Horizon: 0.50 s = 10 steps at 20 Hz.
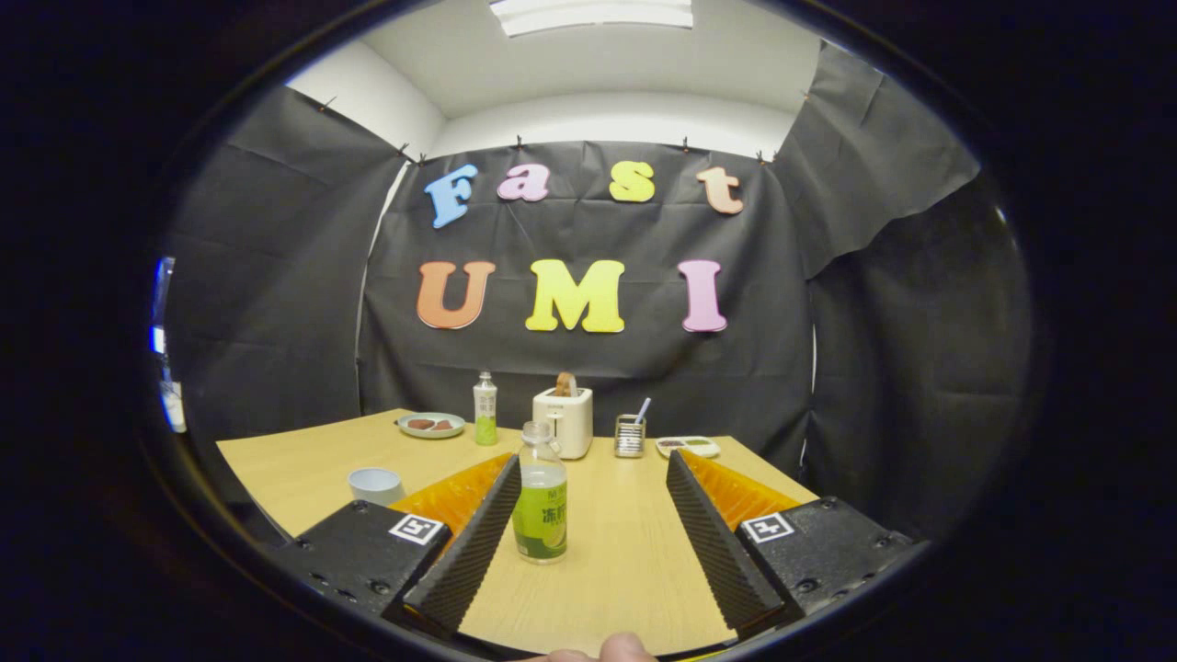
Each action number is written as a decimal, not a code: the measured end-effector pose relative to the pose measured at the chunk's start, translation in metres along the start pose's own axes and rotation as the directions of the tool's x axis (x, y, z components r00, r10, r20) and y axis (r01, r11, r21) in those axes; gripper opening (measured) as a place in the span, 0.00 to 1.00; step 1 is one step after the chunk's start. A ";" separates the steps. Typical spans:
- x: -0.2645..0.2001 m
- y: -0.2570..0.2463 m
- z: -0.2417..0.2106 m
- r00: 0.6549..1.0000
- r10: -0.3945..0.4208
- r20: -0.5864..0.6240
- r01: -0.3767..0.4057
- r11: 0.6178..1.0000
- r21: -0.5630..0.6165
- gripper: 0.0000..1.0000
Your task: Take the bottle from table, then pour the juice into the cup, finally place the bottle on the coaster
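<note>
1. The fingers (588,515) stand wide apart, gripping nothing.
2. The bottle (541,496) stands upright at lower centre, just beside the left finger.
3. Centre it between both pads; close at label height, avoiding tipping.

Light wood table (634,570) carried a bottle (541,496) standing upright between the spread gripper (588,460) fingers, nearer the left one, untouched by either. A white cup (376,485) sat off to its left. Along the far edge stood a plate (431,425), second bottle (485,409), toaster (564,420), mesh holder (630,436) and small dish (688,446).
</note>
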<state>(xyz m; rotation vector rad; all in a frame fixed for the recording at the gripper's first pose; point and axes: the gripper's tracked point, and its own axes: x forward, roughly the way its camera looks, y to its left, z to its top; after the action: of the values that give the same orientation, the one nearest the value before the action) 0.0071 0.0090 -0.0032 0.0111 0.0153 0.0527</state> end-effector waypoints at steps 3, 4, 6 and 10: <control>0.012 0.011 -0.016 0.998 0.045 -0.053 -0.044 0.999 0.016 1.00; 0.017 0.011 -0.021 0.996 0.053 -0.070 -0.051 0.998 0.023 1.00; 0.025 0.014 -0.027 0.995 0.063 -0.084 -0.060 0.997 0.040 1.00; 0.045 0.024 -0.040 0.990 0.084 -0.110 -0.082 0.996 0.028 1.00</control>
<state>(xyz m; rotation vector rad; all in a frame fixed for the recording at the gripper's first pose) 0.0498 0.0357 -0.0441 0.0326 0.1269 0.1363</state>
